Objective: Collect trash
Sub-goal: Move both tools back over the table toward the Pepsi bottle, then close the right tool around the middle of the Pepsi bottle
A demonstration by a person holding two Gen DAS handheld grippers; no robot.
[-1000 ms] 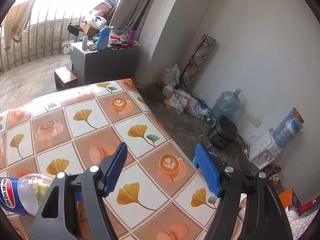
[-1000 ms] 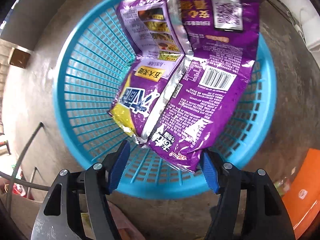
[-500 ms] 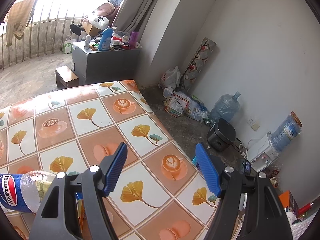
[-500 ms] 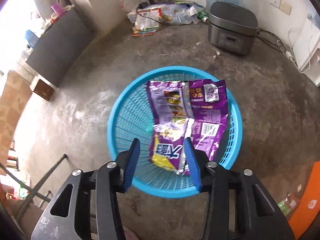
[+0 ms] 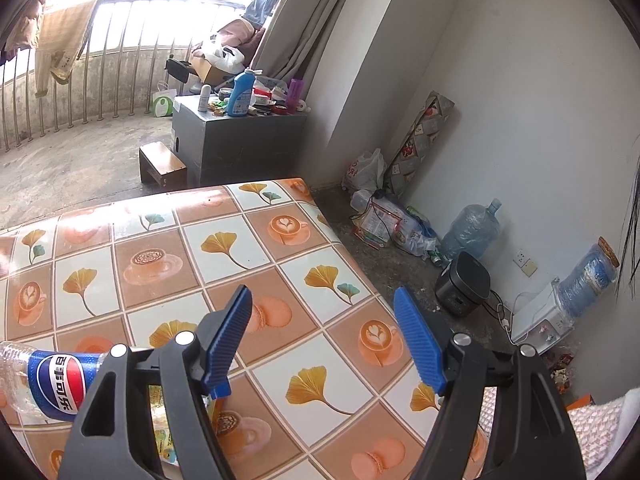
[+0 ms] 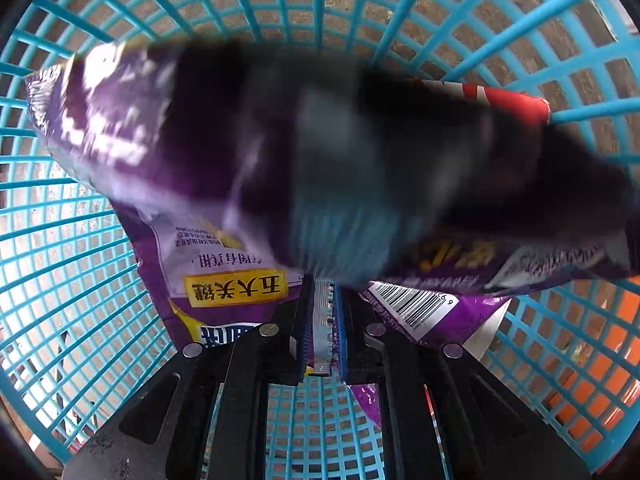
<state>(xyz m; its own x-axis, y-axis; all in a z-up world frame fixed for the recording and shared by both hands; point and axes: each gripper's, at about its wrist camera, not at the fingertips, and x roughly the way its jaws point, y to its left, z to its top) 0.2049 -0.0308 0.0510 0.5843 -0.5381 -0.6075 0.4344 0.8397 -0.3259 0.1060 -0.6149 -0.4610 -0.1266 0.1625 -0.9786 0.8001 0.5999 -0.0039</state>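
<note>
The right gripper [image 6: 320, 334] is pinched on a silver wrapper edge inside the blue basket [image 6: 76, 264], purple bags [image 6: 240, 280] just ahead. The left gripper [image 5: 322, 340] gapes wide over the table [image 5: 224, 240]; 1 bottle [image 5: 52, 380] lies sideways left of it, nearer that hand.

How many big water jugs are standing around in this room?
2: one blue water jug on the floor by the wall, another inverted water jug atop the white dispenser. More may be hidden.

wrapper [image 6: 236, 292] in basket [image 6: 80, 240] (bottle [image 5: 44, 380] on table [image 5: 248, 240])
</note>
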